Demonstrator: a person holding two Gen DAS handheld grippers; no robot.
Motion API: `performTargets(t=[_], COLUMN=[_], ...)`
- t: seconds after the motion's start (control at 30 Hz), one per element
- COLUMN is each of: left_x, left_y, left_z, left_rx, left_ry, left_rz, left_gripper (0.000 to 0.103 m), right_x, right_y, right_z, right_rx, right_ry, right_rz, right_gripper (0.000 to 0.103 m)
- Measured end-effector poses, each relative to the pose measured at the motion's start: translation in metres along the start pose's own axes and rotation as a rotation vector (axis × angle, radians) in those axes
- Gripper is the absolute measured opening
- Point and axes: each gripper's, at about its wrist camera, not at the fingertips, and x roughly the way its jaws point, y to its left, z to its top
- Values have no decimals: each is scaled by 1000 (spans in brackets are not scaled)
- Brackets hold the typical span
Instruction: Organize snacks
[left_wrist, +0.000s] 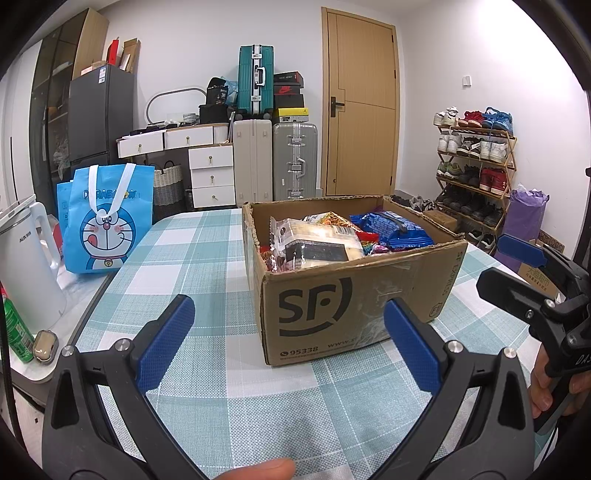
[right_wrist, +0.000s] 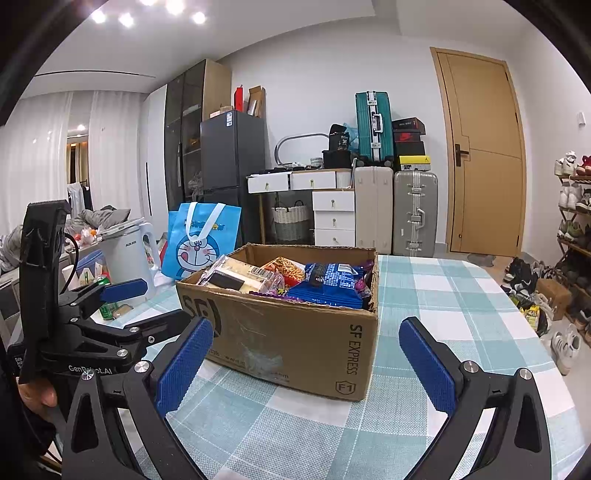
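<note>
Left gripper (left_wrist: 288, 339) low over checked tablecloth (left_wrist: 207, 258), level, aimed at near face of cardboard box (left_wrist: 332, 310); blue pads (left_wrist: 166, 343) spread wide, nothing between them. Thumb tip (left_wrist: 262, 470) visible at bottom edge of left wrist view.

Right gripper (right_wrist: 306, 362) likewise low and level, pointed at box corner (right_wrist: 365, 332); fingers splayed apart, empty. Seen from the left wrist view at far right edge (left_wrist: 509, 266), held in a hand (left_wrist: 554, 391), jaws parted.

Box marked SF Express, flaps open, sitting on tablecloth just ahead of both grippers, not touched by either. Packed full of snacks: clear-wrapped pastry pack with dark label (left_wrist: 321, 243) on top at left, blue biscuit packet (left_wrist: 391, 229) at right, orange-patterned bag (right_wrist: 288, 267) behind, purple and red wrappers (left_wrist: 369, 245) tucked between.

Off to left of box: blue Doraemon tote bag (left_wrist: 107, 218) upright, white electric kettle (left_wrist: 26, 266), green can (left_wrist: 14, 332).
</note>
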Motion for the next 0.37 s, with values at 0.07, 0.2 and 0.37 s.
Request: performTargets(t=[0.07, 0.2, 0.37], left_x=[0, 0, 0], left_y=[0, 0, 0], left_z=[0, 0, 2], left_rx=[-1, 0, 1], left_ry=[0, -2, -5], left_rz=[0, -1, 3], left_gripper=[102, 102, 102], right_x=[0, 0, 0], right_y=[0, 0, 0], right_z=[0, 0, 0], right_rx=[0, 0, 0], right_ry=[0, 0, 0], right_rz=[0, 0, 0], right_gripper=[103, 103, 103])
